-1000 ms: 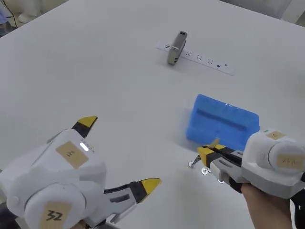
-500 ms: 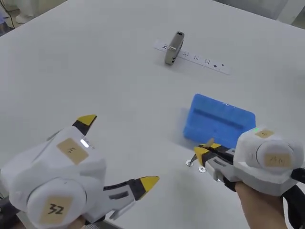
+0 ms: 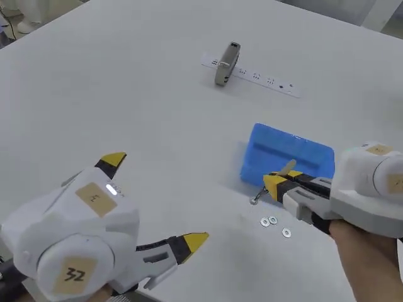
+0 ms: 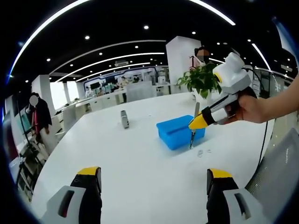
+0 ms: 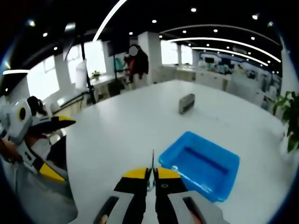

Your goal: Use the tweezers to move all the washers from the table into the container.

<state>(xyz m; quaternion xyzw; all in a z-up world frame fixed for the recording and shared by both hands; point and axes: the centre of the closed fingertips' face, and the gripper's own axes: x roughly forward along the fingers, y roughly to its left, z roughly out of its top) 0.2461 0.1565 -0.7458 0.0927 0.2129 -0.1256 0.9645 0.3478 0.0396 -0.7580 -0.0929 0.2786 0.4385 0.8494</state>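
Tweezers (image 3: 255, 198) clamped in right tool (image 3: 272, 184), now lifted from washers (image 3: 271, 221) toward container (image 3: 286, 154), left tool (image 3: 155, 201) apart.

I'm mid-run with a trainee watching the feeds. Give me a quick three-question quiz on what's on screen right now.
1. True or false: the left tool is open and holds nothing.
2. What is the right tool shut on? A) a grey plug B) slim metal tweezers C) a blue lid
3. How many small silver washers lie clustered on the white table, outside the blue rectangular plastic container and clear of the tweezers' tip?
Key: 1 true; 2 B; 3 three.
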